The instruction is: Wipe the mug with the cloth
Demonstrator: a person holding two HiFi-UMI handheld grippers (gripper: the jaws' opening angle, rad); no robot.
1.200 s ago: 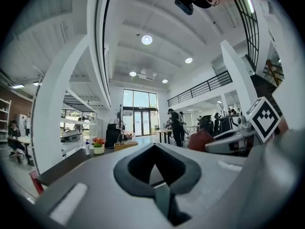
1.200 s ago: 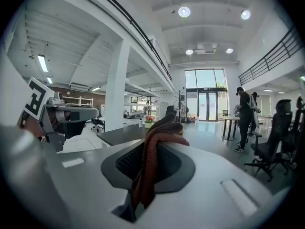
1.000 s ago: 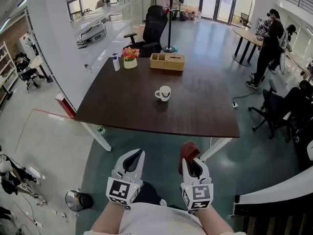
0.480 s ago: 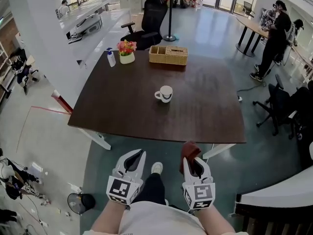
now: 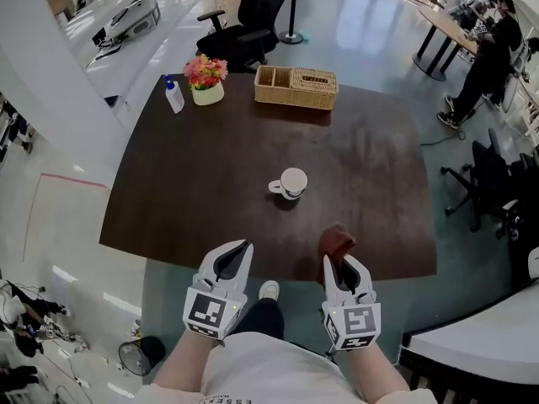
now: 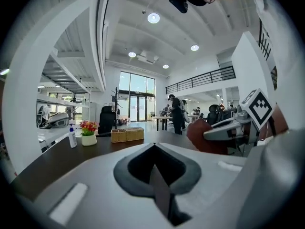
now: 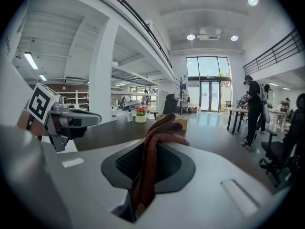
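Observation:
A white mug (image 5: 291, 183) stands upright near the middle of the dark brown table (image 5: 210, 192), handle toward the left. My right gripper (image 5: 340, 257) hangs over the table's near edge, shut on a dark red cloth (image 5: 335, 241) that sticks up from its jaws; the cloth (image 7: 155, 144) fills the middle of the right gripper view. My left gripper (image 5: 234, 252) is shut with nothing in it, level with the right one and just short of the near edge. The mug is well ahead of both grippers.
At the table's far side stand a wicker basket (image 5: 296, 86), a pot of flowers (image 5: 205, 79) and a pump bottle (image 5: 173, 96). A black office chair (image 5: 244, 23) is behind the table. People stand by desks at the far right (image 5: 491, 53).
The view has come forward toward the table: the table and mug now sit closer and lower in the frame, and both grippers reach its near edge. Both stay shut.

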